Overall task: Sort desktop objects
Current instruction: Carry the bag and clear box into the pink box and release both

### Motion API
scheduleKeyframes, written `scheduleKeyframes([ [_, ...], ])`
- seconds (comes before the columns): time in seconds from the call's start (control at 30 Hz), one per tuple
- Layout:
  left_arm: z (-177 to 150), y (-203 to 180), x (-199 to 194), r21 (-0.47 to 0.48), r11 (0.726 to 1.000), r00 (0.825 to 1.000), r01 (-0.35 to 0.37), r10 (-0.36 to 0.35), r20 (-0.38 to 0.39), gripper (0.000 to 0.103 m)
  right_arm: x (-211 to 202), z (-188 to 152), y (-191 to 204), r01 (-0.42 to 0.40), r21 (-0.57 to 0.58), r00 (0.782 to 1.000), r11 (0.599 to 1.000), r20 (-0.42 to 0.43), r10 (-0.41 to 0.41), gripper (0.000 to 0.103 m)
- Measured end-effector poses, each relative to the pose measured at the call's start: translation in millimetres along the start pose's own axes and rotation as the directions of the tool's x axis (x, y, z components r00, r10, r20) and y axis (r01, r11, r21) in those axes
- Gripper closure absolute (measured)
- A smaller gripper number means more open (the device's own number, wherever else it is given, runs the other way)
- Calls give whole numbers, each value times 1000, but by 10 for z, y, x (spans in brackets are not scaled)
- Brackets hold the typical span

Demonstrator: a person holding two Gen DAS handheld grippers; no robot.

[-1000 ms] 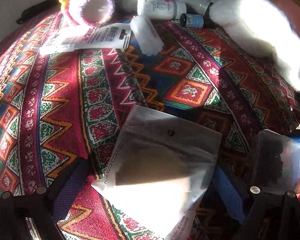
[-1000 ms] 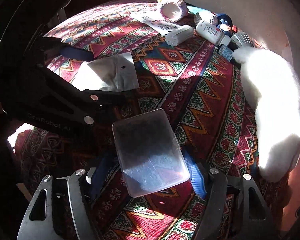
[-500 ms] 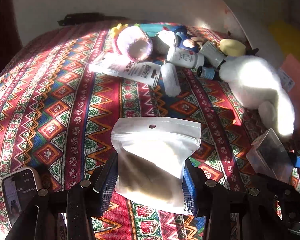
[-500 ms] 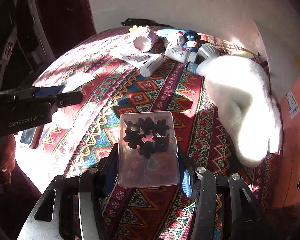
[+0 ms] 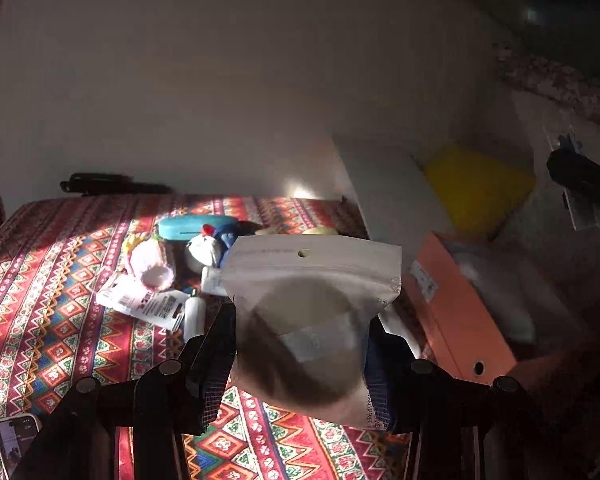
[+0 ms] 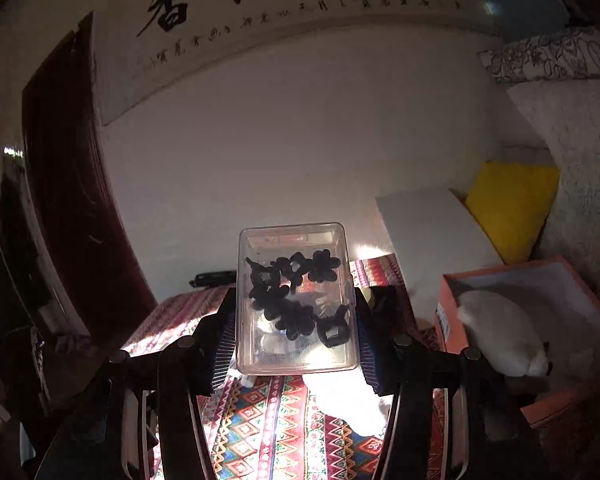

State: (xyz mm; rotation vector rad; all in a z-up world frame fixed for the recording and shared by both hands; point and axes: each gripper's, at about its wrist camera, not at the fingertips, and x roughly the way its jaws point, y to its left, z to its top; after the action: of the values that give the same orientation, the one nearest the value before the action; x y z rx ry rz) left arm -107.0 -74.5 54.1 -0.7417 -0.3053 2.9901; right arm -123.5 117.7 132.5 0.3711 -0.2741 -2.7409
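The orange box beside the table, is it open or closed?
Open. The orange box has no lid on top, and a white plush item lies inside against its pale lining.

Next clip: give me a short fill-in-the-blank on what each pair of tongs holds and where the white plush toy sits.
1. The left tongs grip a translucent zip ____ with a hang hole.
2. The right tongs grip a clear plastic box of ____ hair clips.
3. The white plush toy lies inside the ____ cardboard box.

Missing: pouch; black; orange
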Motion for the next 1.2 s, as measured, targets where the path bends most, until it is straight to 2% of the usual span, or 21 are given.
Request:
scheduleKeyframes([
  [0.17,300,-578,36,73,994,995,86,-90,53,53,-449,332,-276,71,84,982,994,169,-85,48],
  [0.3,426,-916,272,97,985,988,143,-147,38,53,-603,387,-634,136,182,958,974,227,-176,48],
  [0.37,469,-1091,446,105,980,985,167,-169,18,53,-610,374,-895,157,244,950,957,229,-214,48],
  [0.5,506,-1518,848,138,964,974,228,-225,-36,53,-512,245,-1473,218,359,935,907,190,-300,48],
  [0.63,476,-2039,1231,183,938,955,294,-280,-100,53,-346,49,-2083,296,454,916,840,115,-384,48],
  [0.8,374,-2679,1675,243,901,930,358,-321,-177,53,-25,-207,-2788,374,539,901,755,-18,-434,48],
  [0.87,337,-2836,1854,250,891,920,380,-336,-200,52,135,-289,-3010,395,553,898,734,-65,-435,48],
  [0.93,297,-2916,2021,245,880,906,408,-356,-229,42,257,-364,-3164,423,562,888,710,-103,-448,45],
  [0.97,269,-2938,2095,244,880,904,407,-350,-247,37,301,-402,-3220,440,567,881,697,-120,-458,39],
  [1.0,245,-2934,2142,236,886,906,399,-340,-254,25,337,-435,-3268,454,570,873,685,-133,-469,32],
  [1.03,225,-2917,2171,224,893,908,390,-333,-252,20,332,-448,-3273,459,571,869,681,-129,-478,20],
  [1.07,210,-2886,2181,211,899,911,384,-331,-248,11,311,-453,-3250,465,567,864,679,-123,-489,18],
  [1.1,207,-2838,2165,202,904,914,376,-326,-240,7,296,-439,-3218,470,561,860,682,-118,-496,18],
  [1.2,218,-2673,2089,189,921,929,342,-300,-217,7,265,-360,-3065,456,539,868,708,-94,-488,18],
])
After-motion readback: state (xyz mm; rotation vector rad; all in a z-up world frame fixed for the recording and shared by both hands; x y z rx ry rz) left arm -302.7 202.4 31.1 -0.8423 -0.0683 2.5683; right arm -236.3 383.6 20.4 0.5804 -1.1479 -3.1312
